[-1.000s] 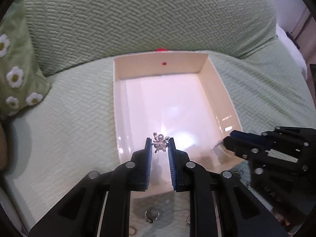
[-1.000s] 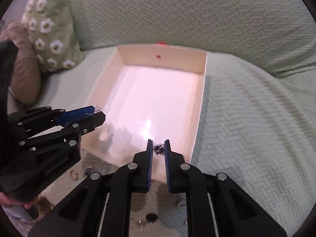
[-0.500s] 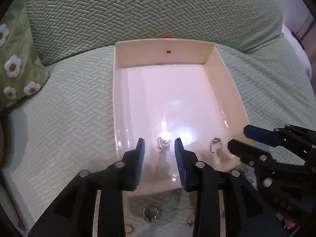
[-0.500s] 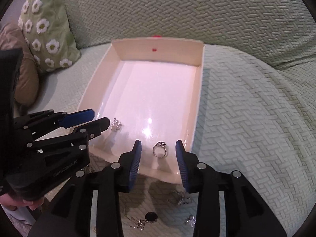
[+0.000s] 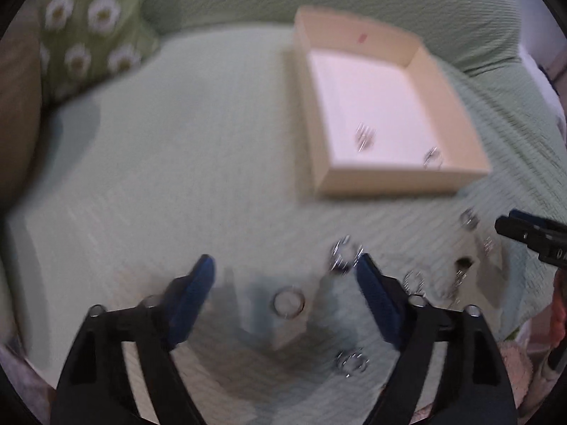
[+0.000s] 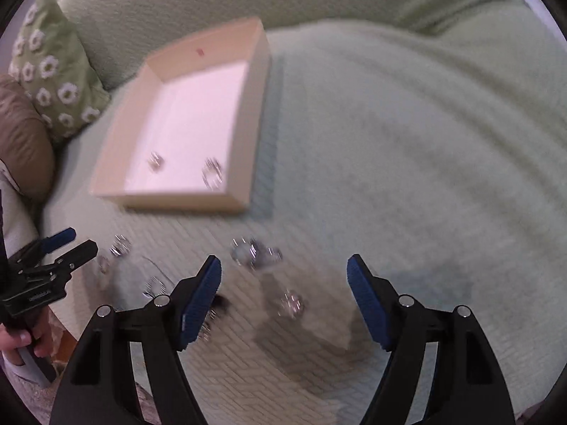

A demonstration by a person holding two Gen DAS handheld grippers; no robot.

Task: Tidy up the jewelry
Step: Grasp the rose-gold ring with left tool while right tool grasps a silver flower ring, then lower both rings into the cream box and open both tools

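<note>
Pale green woven sofa cover [image 5: 177, 163] underneath everything, a daisy-print cushion [image 5: 92, 24] tucked at the far left against the backrest.

Left wrist view, heavily blurred: left gripper [image 5: 283, 276] with blue-padded fingers [image 5: 193, 290] spread wide, holding nothing, low over the cover. Between the fingers, flat on the fabric, a plain round ring [image 5: 288, 302]. Just inside the right-hand finger, a sparkly cluster [image 5: 342, 251]; nearer the camera, another small ornate piece [image 5: 351, 361]. More loose bits scattered to the right, too smeared to name. Beyond, up and to the right, a cream tray [image 5: 393, 180] resting on the cover, two pieces inside near its front wall: a pearl-like piece [image 5: 365, 136] toward the middle, a ring [image 5: 433, 157] in the right front corner. At the right edge, tip of the right gripper [image 5: 510, 221], jaws apart.

Right wrist view, likewise blurred: right gripper [image 6: 283, 272] spread wide and empty over the cover. Between its fingers, a small jeweled ring [image 6: 291, 302] on the fabric; just past the fingertips, a glittering tangle [image 6: 255, 251]. Tray [image 6: 184, 200] well off to the upper left, both pieces [image 6: 156, 161] [image 6: 212, 175] lying close to its near wall. Left gripper [image 6: 76, 241] at the left edge, jaws parted, more small jewelry around its tip.
</note>
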